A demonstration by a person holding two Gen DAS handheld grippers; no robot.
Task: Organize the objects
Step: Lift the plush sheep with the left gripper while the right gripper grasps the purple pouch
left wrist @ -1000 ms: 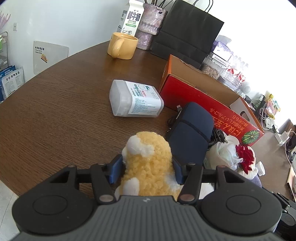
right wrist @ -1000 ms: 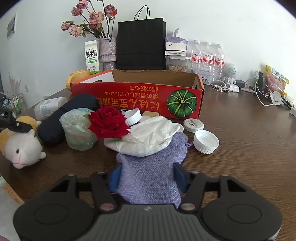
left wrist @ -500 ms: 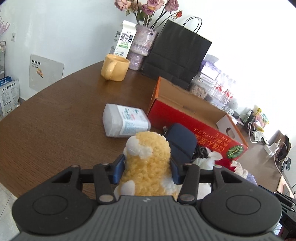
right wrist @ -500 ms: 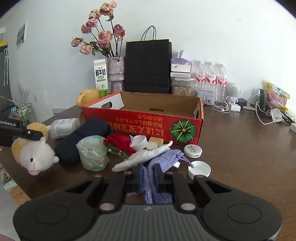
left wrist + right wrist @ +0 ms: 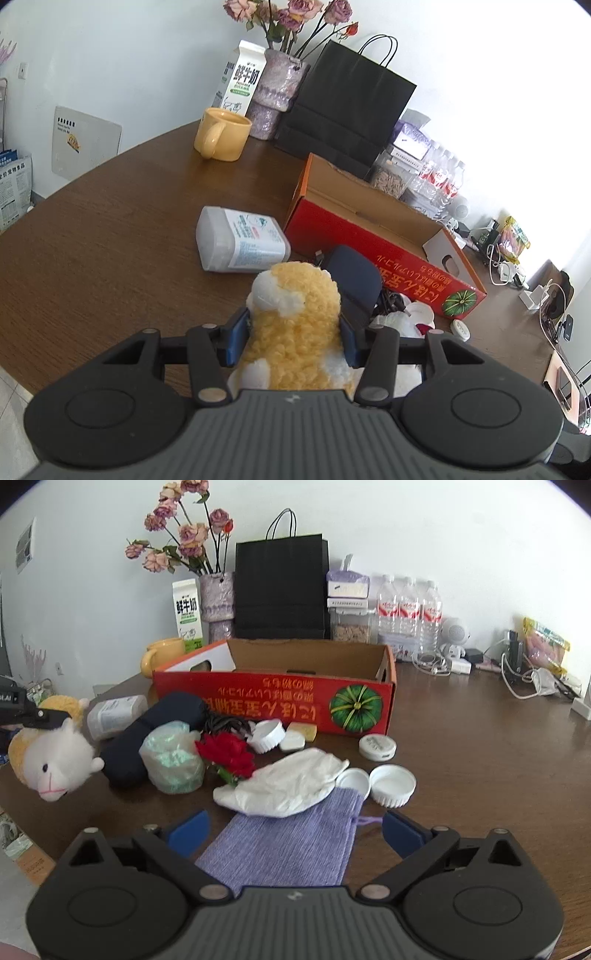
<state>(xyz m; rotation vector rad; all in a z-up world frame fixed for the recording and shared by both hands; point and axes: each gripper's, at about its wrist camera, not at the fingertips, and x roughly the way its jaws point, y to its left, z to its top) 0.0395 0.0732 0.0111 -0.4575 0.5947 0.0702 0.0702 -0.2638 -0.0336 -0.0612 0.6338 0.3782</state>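
Clearly the left gripper (image 5: 293, 341) is clamped on the plush alpaca (image 5: 295, 332), its blue pads pressing into the yellow fleece on both sides at the lower centre of the left wrist view. In the right wrist view the same toy shows at the left edge, white face toward the camera, hanging above the wooden table (image 5: 480, 746) with a black finger across its head. The right gripper (image 5: 293, 832) is opening, its jaws standing wide at the bottom of the frame; the purple knit pouch (image 5: 291, 845) lies flat between them, and neither pad touches it. Both grippers tilt downward toward the tabletop. Beyond the pouch rests a crumpled white cloth (image 5: 284, 786), with a red fabric rose (image 5: 229, 753) beside it at centre. Farther back, across the middle of the frame, stands the open red cardboard box (image 5: 273, 705).
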